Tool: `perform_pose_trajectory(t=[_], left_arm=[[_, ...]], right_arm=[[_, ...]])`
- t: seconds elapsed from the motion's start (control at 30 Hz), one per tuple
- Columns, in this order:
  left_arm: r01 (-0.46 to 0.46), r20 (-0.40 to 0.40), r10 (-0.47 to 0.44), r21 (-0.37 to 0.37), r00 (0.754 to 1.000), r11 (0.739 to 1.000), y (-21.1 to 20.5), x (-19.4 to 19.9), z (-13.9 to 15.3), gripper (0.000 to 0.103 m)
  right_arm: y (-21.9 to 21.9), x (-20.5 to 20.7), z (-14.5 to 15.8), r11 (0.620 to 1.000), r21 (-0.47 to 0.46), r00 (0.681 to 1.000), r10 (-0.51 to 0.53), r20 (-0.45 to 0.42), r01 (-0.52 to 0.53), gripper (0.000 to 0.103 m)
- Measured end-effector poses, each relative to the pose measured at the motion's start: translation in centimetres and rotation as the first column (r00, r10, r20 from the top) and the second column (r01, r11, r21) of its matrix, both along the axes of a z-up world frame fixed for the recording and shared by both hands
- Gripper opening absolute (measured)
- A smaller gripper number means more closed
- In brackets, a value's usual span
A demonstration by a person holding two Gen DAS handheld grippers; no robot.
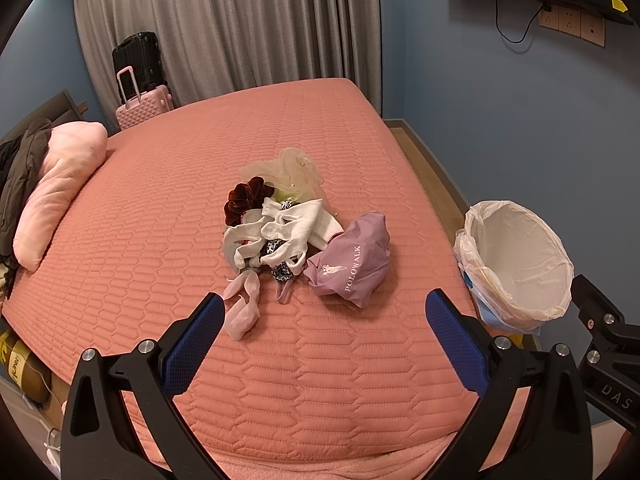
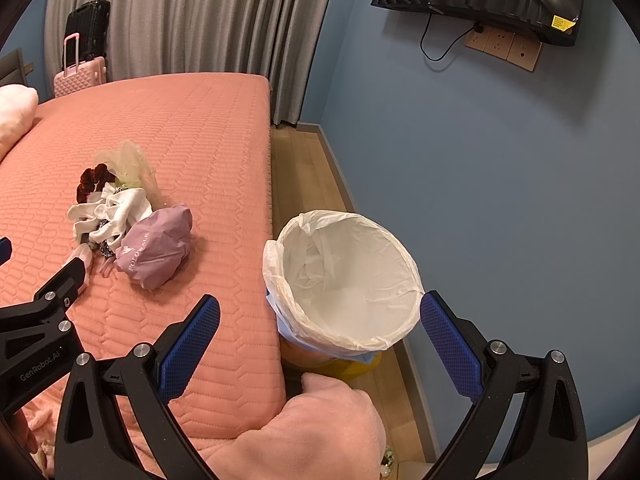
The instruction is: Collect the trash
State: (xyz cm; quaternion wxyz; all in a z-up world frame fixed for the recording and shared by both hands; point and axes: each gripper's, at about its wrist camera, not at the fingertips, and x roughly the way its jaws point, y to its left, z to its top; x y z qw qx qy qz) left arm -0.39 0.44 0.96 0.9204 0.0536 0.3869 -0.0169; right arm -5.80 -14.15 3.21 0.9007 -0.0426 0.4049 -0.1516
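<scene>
Trash lay in one heap [image 1: 276, 224] near the middle of the bed [image 1: 160, 216], a little toward its right edge: white socks, a dark red scrunchie [image 1: 242, 198], a crumpled mauve bag [image 1: 354, 262] printed POLOWALK, and a pale pink strip [image 1: 242, 306] trailing toward the foot edge. Nothing had gone into the bin yet, as far as I could judge.

I had the left gripper [image 1: 320, 330] hovering over the foot of the bed, jaws spread wide and holding nothing, lined up with the heap so the mauve bag or the pink strip would be the nearest pick. The right gripper [image 2: 320, 332] was likewise spread and empty, hanging over the right edge of the bed with the lined bin [image 2: 348, 276] straight ahead.

That bin stood on the floor tight against the right side of the bed, its white liner folded over the rim and the mouth wide open, which I took to be deliberate: a short carry from heap to bin. A pink pillow [image 1: 60, 188] sat at the left edge, well apart from the heap.
</scene>
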Motion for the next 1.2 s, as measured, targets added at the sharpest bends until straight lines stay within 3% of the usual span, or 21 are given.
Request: perform_pose_trajectory(t=[0.6, 1.0, 1.2], left_arm=[[-0.003, -0.03, 0.002, -0.02, 1.0, 1.0, 0.9, 0.5, -0.5, 0.096], [-0.05, -0.039, 0.049, -0.044, 0.998, 0.998, 5.3, 1.7, -3.4, 0.096], [-0.126, -0.058, 0.122, -0.074, 0.991, 0.989, 8.6, 2.7, -5.4, 0.096]], right_arm=[[0.1, 0.6, 0.4, 1.0, -0.005, 1.0, 0.0, 0.005, 0.0, 0.097], [3.5, 2.8, -1.5, 0.997, 0.045, 0.998, 0.066, 0.001, -0.066, 0.097], [6.1, 4.9, -3.2, 0.991, 0.078, 0.994, 0.112, -0.008, -0.111, 0.097]])
